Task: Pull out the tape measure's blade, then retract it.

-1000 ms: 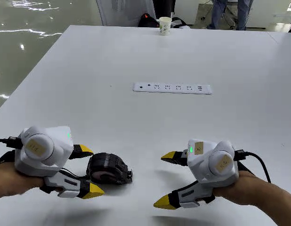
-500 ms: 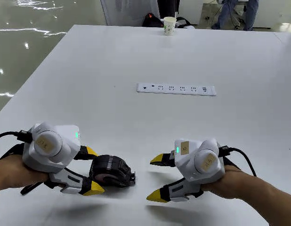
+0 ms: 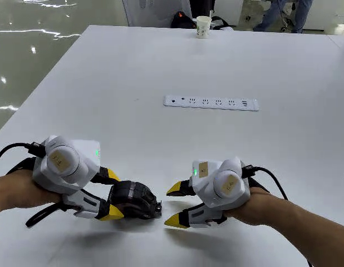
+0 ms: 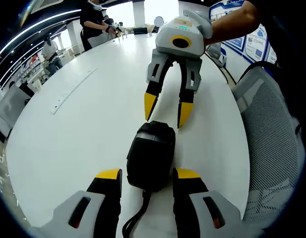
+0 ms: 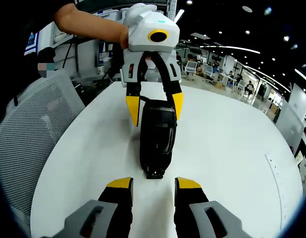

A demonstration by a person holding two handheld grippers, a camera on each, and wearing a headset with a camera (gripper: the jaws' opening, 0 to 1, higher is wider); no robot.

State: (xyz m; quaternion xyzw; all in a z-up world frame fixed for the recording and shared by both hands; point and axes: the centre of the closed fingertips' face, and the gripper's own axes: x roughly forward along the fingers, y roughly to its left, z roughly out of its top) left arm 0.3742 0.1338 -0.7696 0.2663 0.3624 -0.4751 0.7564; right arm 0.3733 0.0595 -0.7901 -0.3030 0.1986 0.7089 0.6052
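Yellow-tipped jaws of the left gripper [image 3: 112, 193] close in on either flat side of a black tape measure [image 3: 133, 199] lying on its side on the white counter [image 3: 161, 67]. Whether they press the case or merely bracket it cannot be told. Facing it, the right gripper [image 3: 174, 205] has its jaws parted and holds nothing, the tips just short of the case mouth, where the blade's end hook [image 5: 154, 173] points toward them. No blade is drawn out yet.

The case looks hard-shelled and rigid, probably dense for its size, so a firm clamp across its broad sides should hold without crushing. On the smooth counter it would likely slide if left loose. The hook is small and thin, and appears the only sensible place to pinch. The blade is presumably springy steel under recoil, best fed back slowly rather than let snap.

A black cord [image 4: 135, 220] trails from the case's rear. Farther out lie a white power strip [image 3: 211, 103] and, at the far edge, a paper cup [image 3: 203, 26].
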